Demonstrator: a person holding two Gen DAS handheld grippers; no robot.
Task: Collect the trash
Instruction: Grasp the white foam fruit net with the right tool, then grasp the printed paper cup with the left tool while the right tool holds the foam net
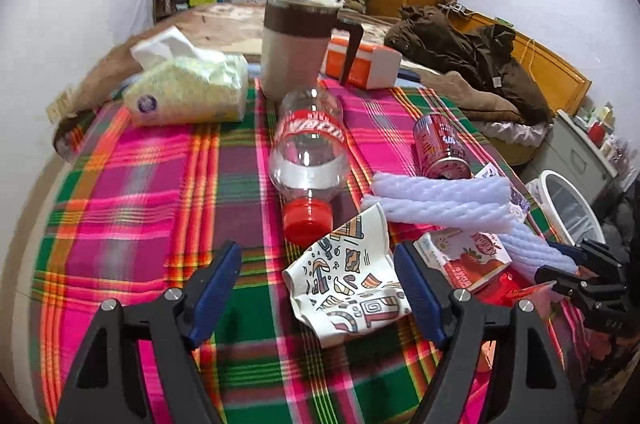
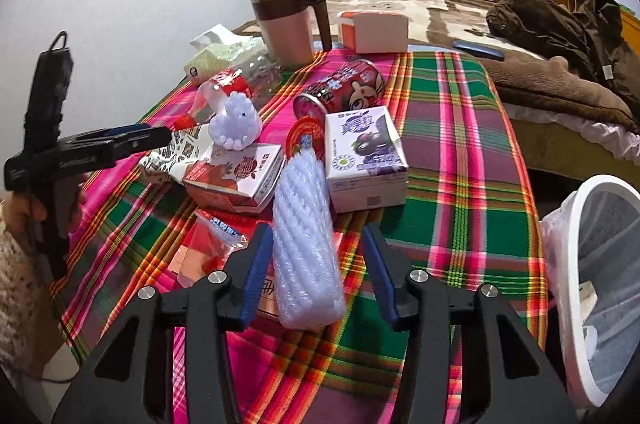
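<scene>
Trash lies on a plaid tablecloth (image 1: 160, 183). My left gripper (image 1: 320, 276) is open around a crushed patterned paper cup (image 1: 348, 288). Beyond it lie a clear plastic bottle (image 1: 308, 151) with a red cap, a red can (image 1: 440, 143) and white foam sleeves (image 1: 440, 199). My right gripper (image 2: 316, 264) is open around a white foam sleeve (image 2: 306, 256). Near it lie a strawberry milk carton (image 2: 236, 179), a purple milk carton (image 2: 364, 159), the red can (image 2: 340, 87) and a red wrapper (image 2: 216, 244). The left gripper shows in the right view (image 2: 152, 139).
A white bin (image 2: 600, 284) with a plastic liner stands off the table's right edge; it also shows in the left view (image 1: 568, 207). At the table's back stand a tissue pack (image 1: 188, 91), a brown-lidded jug (image 1: 296, 43) and an orange-white box (image 1: 364, 59). A bed with clothes lies behind.
</scene>
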